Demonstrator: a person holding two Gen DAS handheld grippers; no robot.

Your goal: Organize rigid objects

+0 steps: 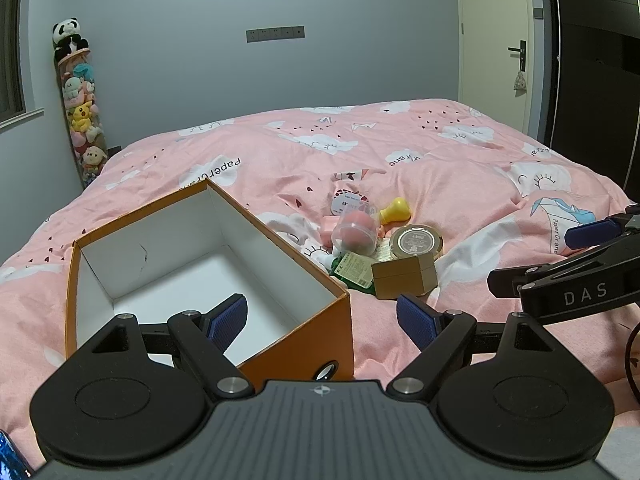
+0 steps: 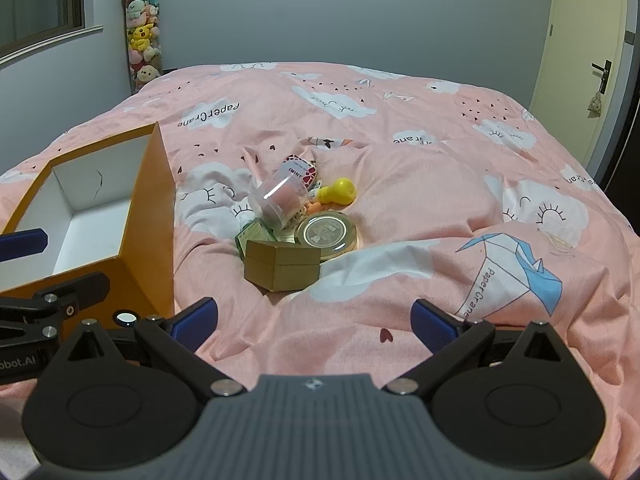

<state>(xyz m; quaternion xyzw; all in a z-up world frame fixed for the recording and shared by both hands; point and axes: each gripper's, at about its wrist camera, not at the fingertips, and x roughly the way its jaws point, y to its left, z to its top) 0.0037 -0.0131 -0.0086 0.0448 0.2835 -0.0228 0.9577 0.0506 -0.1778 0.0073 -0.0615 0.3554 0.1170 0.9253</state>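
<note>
An open orange box [image 1: 312, 332] with a white inside stands on the pink bed; it shows at the left in the right wrist view [image 2: 152, 216]. A pile of small objects lies to its right: a tan hexagonal box [image 1: 404, 280] [image 2: 282, 266], a round gold tin [image 1: 416, 242] [image 2: 328, 234], a clear capsule with a pink ball [image 1: 356, 234] [image 2: 278, 200], a yellow bulb-shaped piece [image 1: 396, 210] [image 2: 340, 192] and a green packet [image 1: 352, 270] [image 2: 252, 236]. My left gripper [image 1: 322, 318] is open over the box's near right corner. My right gripper [image 2: 316, 320] is open and empty, short of the pile.
The bed [image 1: 460, 152] has a rumpled pink quilt with cloud prints. A tall tube of plush toys [image 1: 82, 120] stands by the far left wall. A door [image 1: 496, 40] and dark wardrobe [image 1: 592, 60] are at the right. The right gripper's body [image 1: 568, 280] reaches in from the right.
</note>
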